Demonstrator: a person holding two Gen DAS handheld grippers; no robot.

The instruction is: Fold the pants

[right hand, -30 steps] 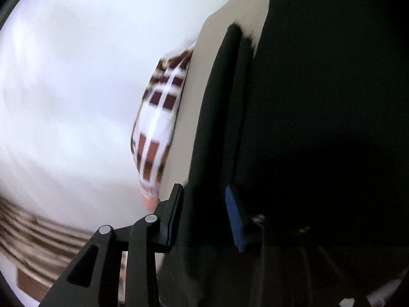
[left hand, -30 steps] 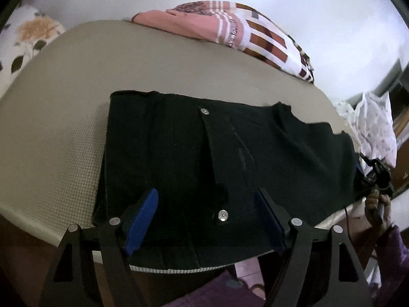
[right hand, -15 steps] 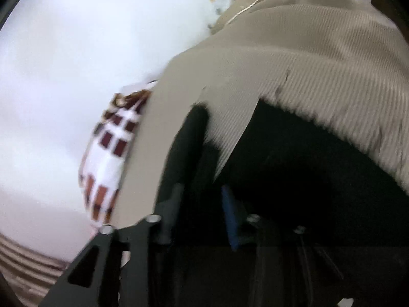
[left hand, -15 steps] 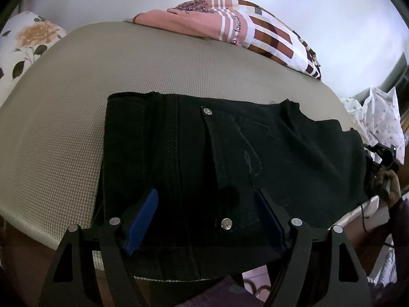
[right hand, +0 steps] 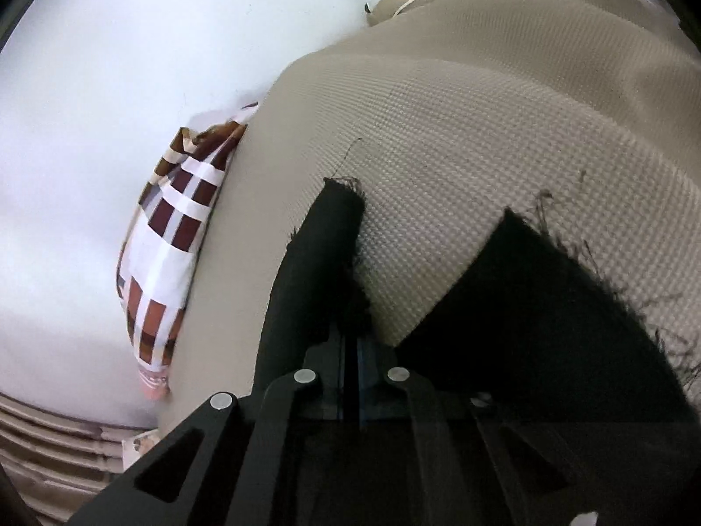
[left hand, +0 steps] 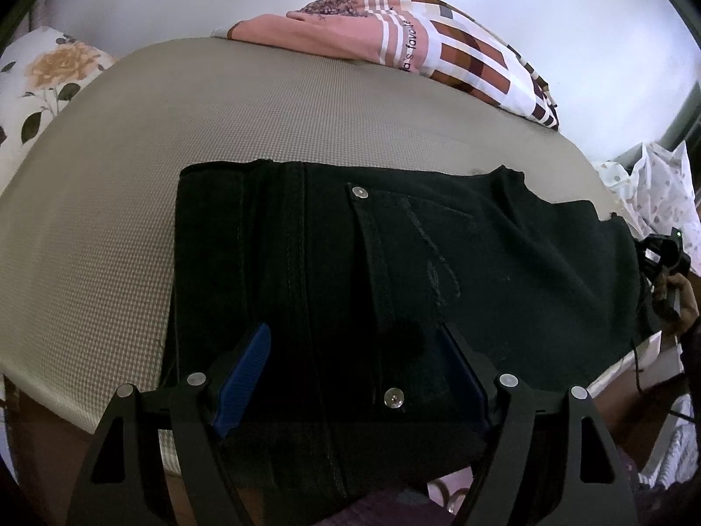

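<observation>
While my left gripper [left hand: 355, 377] hovers spread wide over the black pants [left hand: 394, 271] lying flat on the beige mattress [left hand: 131, 219], my right gripper [right hand: 350, 350] has just been closing and now pinches a frayed pants hem [right hand: 337, 236].

The left gripper [left hand: 355, 364] points steeply downward with its two blue-padded fingers [left hand: 245, 372] spread wide apart, hovering with nothing pinched between them. The right gripper [right hand: 350, 350] angles down less sharply, and its jaws have just been closing: the black fingers now sit pressed together with only a thin dark slit between them, clamped on a fold of black cloth. At the far right edge of the left wrist view, the person's right hand [left hand: 681, 302] wraps around the handle of that gripper, a dark sleeve trailing below it.
</observation>
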